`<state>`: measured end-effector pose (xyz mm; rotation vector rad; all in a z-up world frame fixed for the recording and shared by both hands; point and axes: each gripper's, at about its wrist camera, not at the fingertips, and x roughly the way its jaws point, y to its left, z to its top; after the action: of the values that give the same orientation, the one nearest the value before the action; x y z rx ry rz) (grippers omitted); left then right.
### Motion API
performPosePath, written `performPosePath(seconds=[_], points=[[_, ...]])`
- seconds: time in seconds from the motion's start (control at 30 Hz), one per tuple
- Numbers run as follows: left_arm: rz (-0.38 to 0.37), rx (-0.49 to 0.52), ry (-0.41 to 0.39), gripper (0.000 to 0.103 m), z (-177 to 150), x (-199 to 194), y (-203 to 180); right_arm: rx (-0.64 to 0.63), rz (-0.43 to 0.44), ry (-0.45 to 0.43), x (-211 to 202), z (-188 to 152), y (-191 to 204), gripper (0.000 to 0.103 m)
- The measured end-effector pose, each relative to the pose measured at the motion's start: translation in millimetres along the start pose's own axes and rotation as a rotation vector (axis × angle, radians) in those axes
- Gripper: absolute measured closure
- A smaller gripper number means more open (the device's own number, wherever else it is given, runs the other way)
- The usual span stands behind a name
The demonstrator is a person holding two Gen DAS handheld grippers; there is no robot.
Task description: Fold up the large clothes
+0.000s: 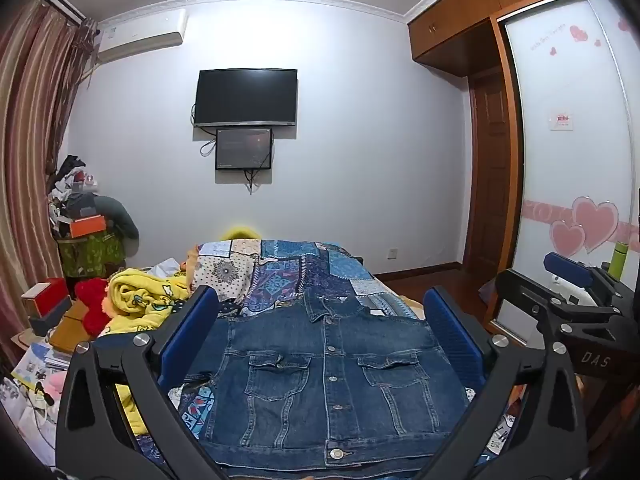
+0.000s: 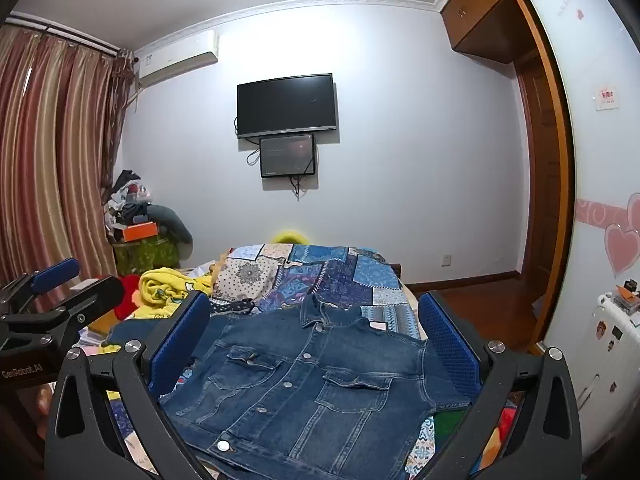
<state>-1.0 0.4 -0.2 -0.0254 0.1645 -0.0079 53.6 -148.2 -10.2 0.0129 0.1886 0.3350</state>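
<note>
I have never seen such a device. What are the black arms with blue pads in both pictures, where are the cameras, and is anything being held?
A person holds one gripper in each hand; each carries a camera looking forward along its two fingers. One picture comes from the left gripper, the other from the right gripper. The blue pads are the fingers. Both are open and hold nothing. Between them a denim jacket lies flat, buttoned, on a patchwork quilt covering the bed. A yellow blanket lies to its left.

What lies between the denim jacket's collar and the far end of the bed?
Only the patchwork quilt fills the stretch beyond the denim jacket; nothing rests on it there. Both wrist views show this, and the yellow blanket lies off to its left.
</note>
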Motion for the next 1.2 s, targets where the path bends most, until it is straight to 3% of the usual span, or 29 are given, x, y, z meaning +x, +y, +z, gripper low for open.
performPosePath(seconds=[1.2], points=[[0.034,-0.031,0.054,0.000,-2.6,17.1,10.2,0.009,-0.004,0.014,5.8,-2.7,-3.3,0.000]])
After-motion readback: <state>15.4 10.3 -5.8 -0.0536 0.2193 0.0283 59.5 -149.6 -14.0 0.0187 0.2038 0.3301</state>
